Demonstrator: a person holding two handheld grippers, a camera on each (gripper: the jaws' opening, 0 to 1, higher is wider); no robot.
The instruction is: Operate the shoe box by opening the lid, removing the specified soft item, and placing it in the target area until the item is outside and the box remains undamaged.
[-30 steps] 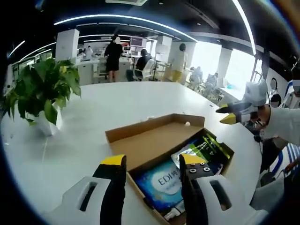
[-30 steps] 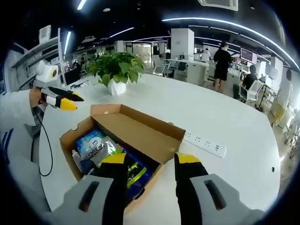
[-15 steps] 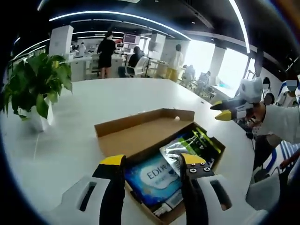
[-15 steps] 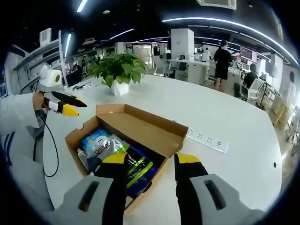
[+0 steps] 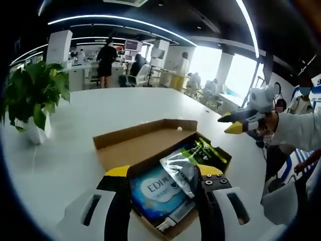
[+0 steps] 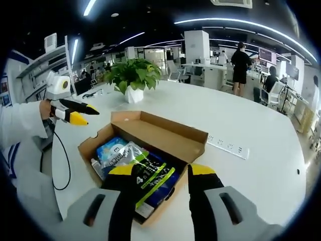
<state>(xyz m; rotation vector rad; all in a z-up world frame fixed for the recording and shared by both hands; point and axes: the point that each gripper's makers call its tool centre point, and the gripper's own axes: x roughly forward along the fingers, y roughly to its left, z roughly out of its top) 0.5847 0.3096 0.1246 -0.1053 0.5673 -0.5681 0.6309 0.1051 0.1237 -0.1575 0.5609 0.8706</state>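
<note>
Hovering over the open shoe box (image 5: 163,173), we hold left gripper (image 5: 163,173) and right gripper (image 6: 161,170) wide apart, empty, above packets (image 6: 143,168) lying lengthwise inside.

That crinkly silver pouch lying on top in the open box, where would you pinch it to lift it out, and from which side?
I would probably pinch the silver pouch at its flat sealed edge, coming down from above through the open top of the shoe box. It lies on top of the blue pack and the dark pack with green stripes, so nothing covers it, and the cardboard walls block a sideways approach.
</note>
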